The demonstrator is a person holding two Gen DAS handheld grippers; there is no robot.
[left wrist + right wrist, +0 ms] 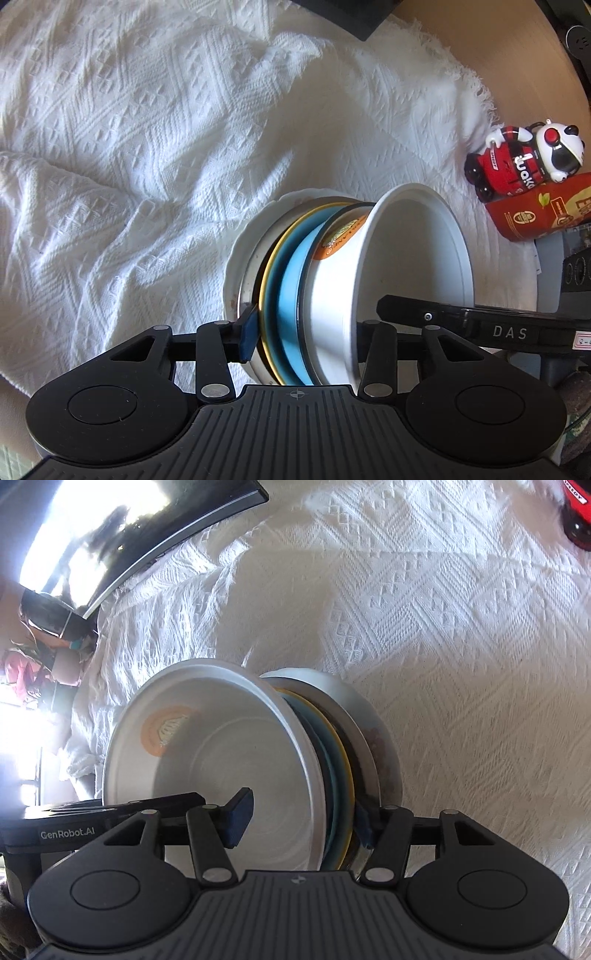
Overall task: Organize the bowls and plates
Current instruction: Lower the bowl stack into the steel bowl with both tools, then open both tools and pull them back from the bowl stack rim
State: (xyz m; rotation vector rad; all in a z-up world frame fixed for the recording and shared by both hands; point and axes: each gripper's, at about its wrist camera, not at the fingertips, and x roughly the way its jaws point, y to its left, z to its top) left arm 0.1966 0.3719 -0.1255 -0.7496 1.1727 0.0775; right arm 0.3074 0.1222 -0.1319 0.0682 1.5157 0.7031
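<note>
A stack of dishes (295,295) lies over the white cloth: a white plate (232,280), a metal plate, a yellow-rimmed plate (267,295), a blue plate (291,291) and a white bowl (406,258) with an orange logo nested on top. My left gripper (306,332) is shut on the stack. One of its pads (248,336) presses the plates' underside and the other finger is hidden inside the bowl. My right gripper (302,823) straddles the same stack (332,760). One of the right gripper's pads (240,819) stands free inside the bowl (221,746), and the other lies by the plates' back.
A red and white panda toy (524,155) and a red box (539,214) stand at the cloth's (147,147) right edge. Bare wooden table (498,44) shows beyond them. A glossy dark screen (110,535) borders the cloth (461,664) in the right wrist view.
</note>
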